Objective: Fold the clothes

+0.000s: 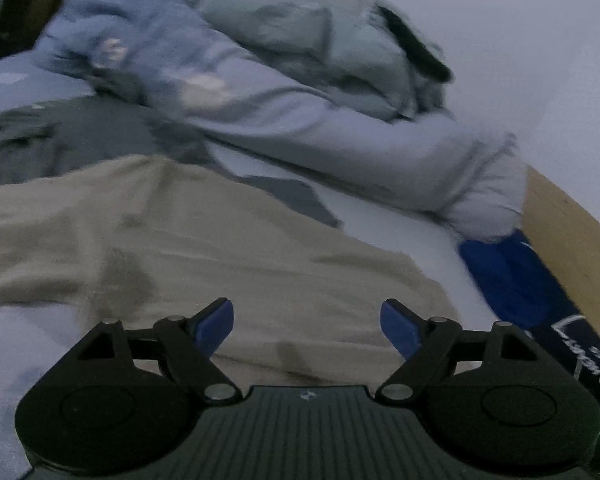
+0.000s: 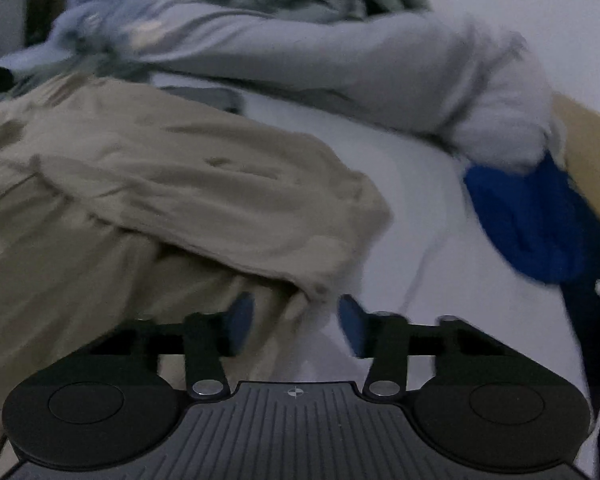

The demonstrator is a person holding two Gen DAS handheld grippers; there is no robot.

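Beige trousers (image 2: 172, 184) lie crumpled on a white bed (image 2: 412, 184), both grippers over them.

Left gripper (image 1: 307, 330) hangs above the trousers' flat middle with its jaws spread wide and nothing between the blue pads (image 1: 216, 326). Right gripper (image 2: 296, 326) sits at the trousers' right edge, where a fold of beige cloth runs down between its parted pads (image 2: 242, 320); motion blur hides whether they touch the cloth, and they have not closed on it. Behind the trousers a pale blue hoodie (image 1: 300, 128) stretches one sleeve toward the right, its cuff resting on a bright blue garment (image 2: 528, 216) near the wooden bed edge (image 1: 568, 232). Grey-green clothes (image 1: 300, 28) are heaped further back, and a dark grey garment (image 1: 80, 136) lies left of the hoodie.
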